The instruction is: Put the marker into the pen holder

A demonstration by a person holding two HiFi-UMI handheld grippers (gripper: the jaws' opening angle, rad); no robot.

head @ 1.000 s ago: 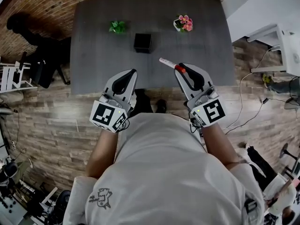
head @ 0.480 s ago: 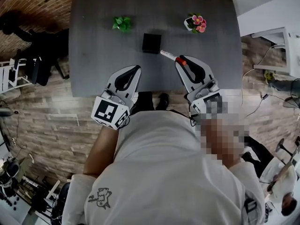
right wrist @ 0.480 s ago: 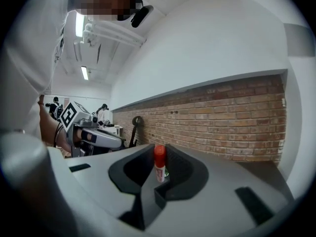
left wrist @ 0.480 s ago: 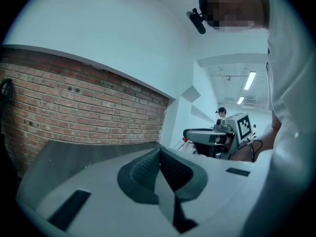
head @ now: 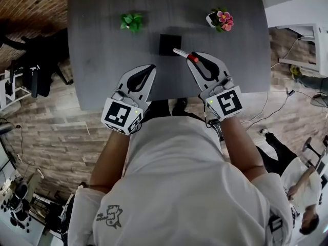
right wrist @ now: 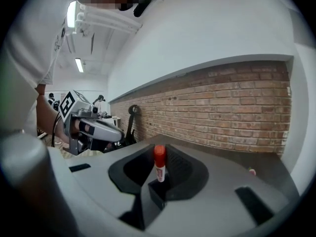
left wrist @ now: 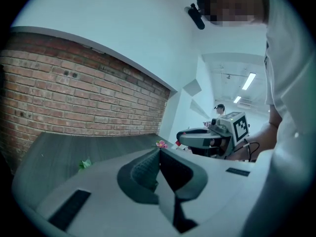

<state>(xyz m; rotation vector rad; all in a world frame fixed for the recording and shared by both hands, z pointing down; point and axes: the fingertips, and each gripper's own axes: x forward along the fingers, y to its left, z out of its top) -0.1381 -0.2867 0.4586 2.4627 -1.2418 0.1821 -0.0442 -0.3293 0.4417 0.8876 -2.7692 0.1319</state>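
Note:
The black square pen holder (head: 169,44) stands mid-table. My right gripper (head: 195,58) is shut on a white marker with a red cap (head: 185,55). The marker's white end reaches up-left to the holder's near right corner. In the right gripper view the marker (right wrist: 159,163) stands upright between the pads, red cap on top, with a black box, likely the holder (right wrist: 158,193), just below it. My left gripper (head: 149,68) hovers over the table's near edge, left of the holder, shut with nothing in it. Its pads meet in the left gripper view (left wrist: 159,154).
A small green plant (head: 131,21) and a pot of pink flowers (head: 221,19) sit at the back of the dark grey table (head: 102,60). Wood floor surrounds it. A brick wall lies behind. White furniture (head: 302,40) and cables are at the right.
Both grippers have moved forward over the table and lower. The marker's white end has come from short of the pen holder to its near right corner.

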